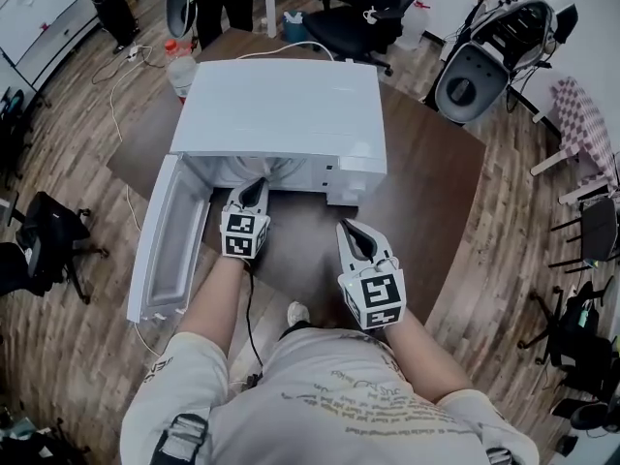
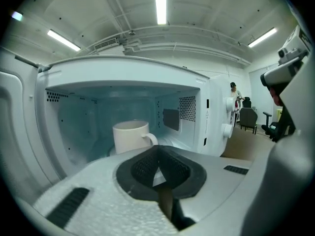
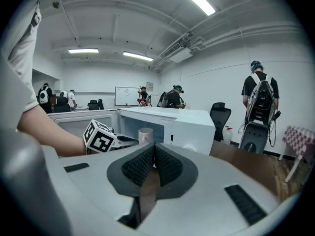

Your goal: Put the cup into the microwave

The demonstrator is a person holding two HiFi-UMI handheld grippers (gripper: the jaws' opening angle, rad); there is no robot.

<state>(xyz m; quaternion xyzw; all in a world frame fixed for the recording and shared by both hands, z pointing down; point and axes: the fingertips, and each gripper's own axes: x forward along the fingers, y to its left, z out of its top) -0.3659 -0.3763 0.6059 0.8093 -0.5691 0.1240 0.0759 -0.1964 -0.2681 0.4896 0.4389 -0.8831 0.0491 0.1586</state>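
A white cup (image 2: 130, 136) with its handle to the right stands upright inside the open white microwave (image 1: 281, 105). In the right gripper view the cup (image 3: 145, 134) shows through the opening. The microwave door (image 1: 170, 240) hangs open to the left. My left gripper (image 2: 158, 163) is shut with nothing in it, just in front of the cavity and clear of the cup; from the head view the left gripper (image 1: 254, 187) points at the opening. My right gripper (image 1: 347, 227) hovers over the brown table (image 1: 426, 201) in front of the control panel, shut and empty, also seen as the right gripper (image 3: 153, 161).
A water bottle (image 1: 179, 66) stands at the table's far left corner behind the microwave. A black office chair (image 1: 373, 8) and a grey helmet-like rig (image 1: 484, 61) stand beyond the table. Several people stand in the background (image 3: 260, 97).
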